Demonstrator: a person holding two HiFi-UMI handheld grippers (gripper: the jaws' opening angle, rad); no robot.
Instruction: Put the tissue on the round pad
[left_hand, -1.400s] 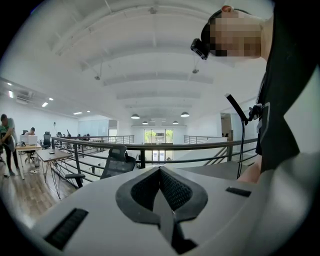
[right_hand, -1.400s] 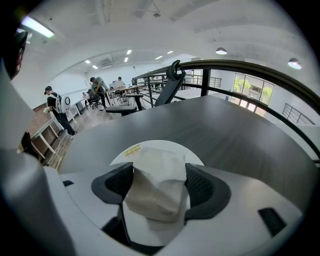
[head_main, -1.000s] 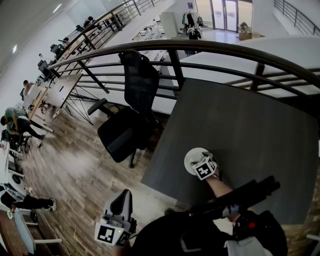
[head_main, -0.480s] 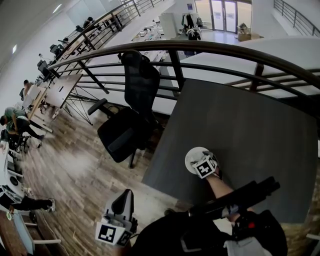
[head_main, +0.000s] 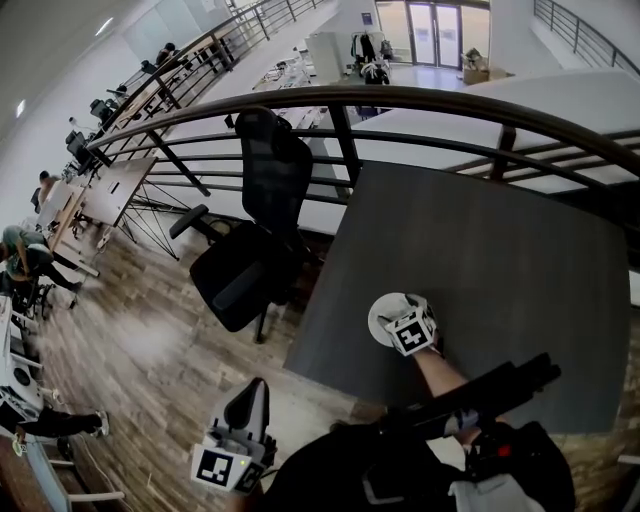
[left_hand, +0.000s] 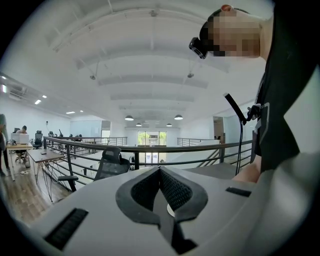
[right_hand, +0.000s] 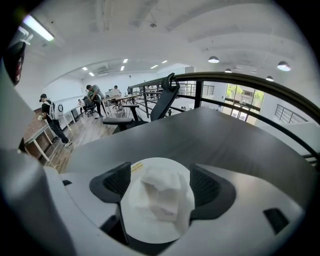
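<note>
Your right gripper (right_hand: 160, 177) is opening its jaws wide around the crumpled white paper tissue (right_hand: 161, 197), which lies directly between them on the round white pad (right_hand: 134, 212) on the dark grey worktop (right_hand: 210, 135). Your left gripper (left_hand: 161, 186), closed and empty, hangs well apart.

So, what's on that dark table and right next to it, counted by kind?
Crumpled tissue: 1
Round pad: 1
Black office chair: 1
Total: 3
</note>
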